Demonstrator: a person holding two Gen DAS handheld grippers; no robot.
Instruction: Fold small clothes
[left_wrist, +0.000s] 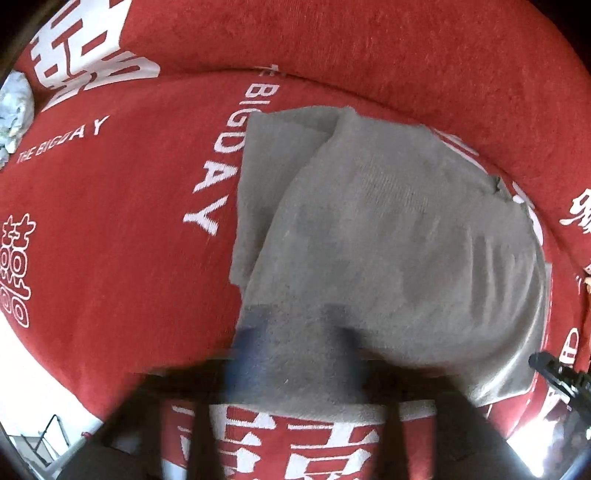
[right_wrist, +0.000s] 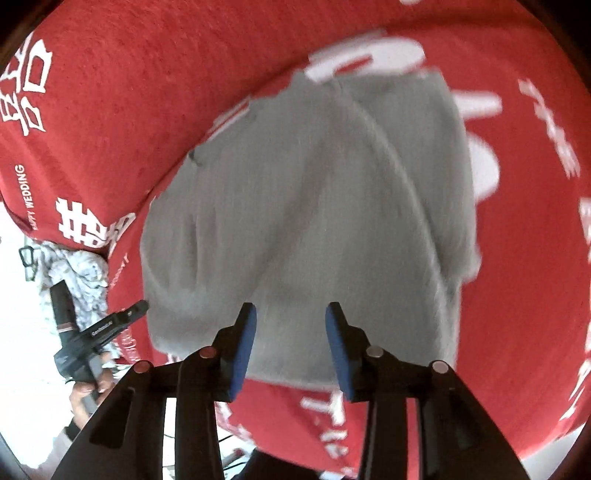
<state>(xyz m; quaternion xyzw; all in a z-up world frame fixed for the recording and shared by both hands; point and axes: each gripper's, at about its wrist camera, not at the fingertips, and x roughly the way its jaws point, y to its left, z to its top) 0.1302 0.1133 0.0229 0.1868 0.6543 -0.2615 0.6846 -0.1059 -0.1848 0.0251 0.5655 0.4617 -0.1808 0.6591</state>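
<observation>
Right wrist view: the right gripper (right_wrist: 290, 332) stands wide open, holding nothing, above the grey cloth (right_wrist: 314, 221) on the red blanket (right_wrist: 147, 92). The left gripper (left_wrist: 295, 332) is blurred; I cannot tell its state.

red printed cloth (left_wrist: 129, 229) covering surface, grey garment (left_wrist: 388, 240) lying folded on it, pale crumpled fabric (left_wrist: 14, 110) at edge

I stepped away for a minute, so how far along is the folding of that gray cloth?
Done: the gray cloth lies on the red blanket with one layer already folded over another. In hand: nothing clearly; the right gripper is open above the near edge, the left gripper is blurred there. Left: further folds, plus a crumpled pale cloth aside.
</observation>
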